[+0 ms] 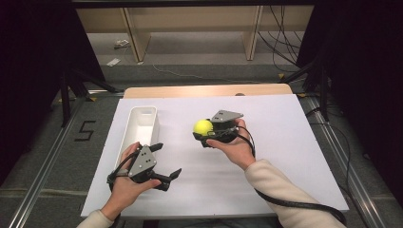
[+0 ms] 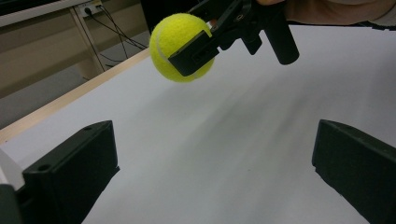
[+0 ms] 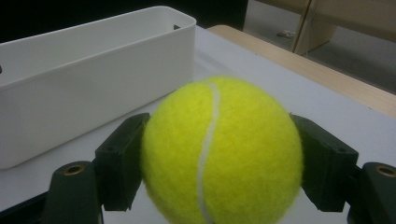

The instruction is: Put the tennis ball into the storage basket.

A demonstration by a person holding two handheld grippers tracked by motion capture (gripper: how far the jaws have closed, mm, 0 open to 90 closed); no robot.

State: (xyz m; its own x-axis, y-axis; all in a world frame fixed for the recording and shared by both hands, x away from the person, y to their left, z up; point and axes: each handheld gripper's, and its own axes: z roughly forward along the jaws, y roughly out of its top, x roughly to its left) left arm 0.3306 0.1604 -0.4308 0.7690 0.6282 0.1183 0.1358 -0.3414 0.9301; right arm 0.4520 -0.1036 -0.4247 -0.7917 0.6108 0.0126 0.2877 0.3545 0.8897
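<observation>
Right gripper view looks straight along the right gripper (image 3: 219, 154), whose two black jaws press on either flank of a yellow tennis ball (image 3: 219, 149), one pad on each side, with the ball's white seam running down its front. Held this way, the ball hangs clear of the white table cover (image 1: 266, 156), a little above it, near the middle of the table and somewhat toward its far edge. Just beyond the ball stands a long white bin (image 3: 88, 79), which lies along the left part of the table with its far end pointing at the far edge. The left gripper (image 1: 166, 161) sits at the near-left part of the table, close beside the near end of the bin, its jaws spread wide with nothing between them but bare cover. Past the far edge of the cover a strip of bare wooden tabletop (image 1: 204, 90) shows
</observation>
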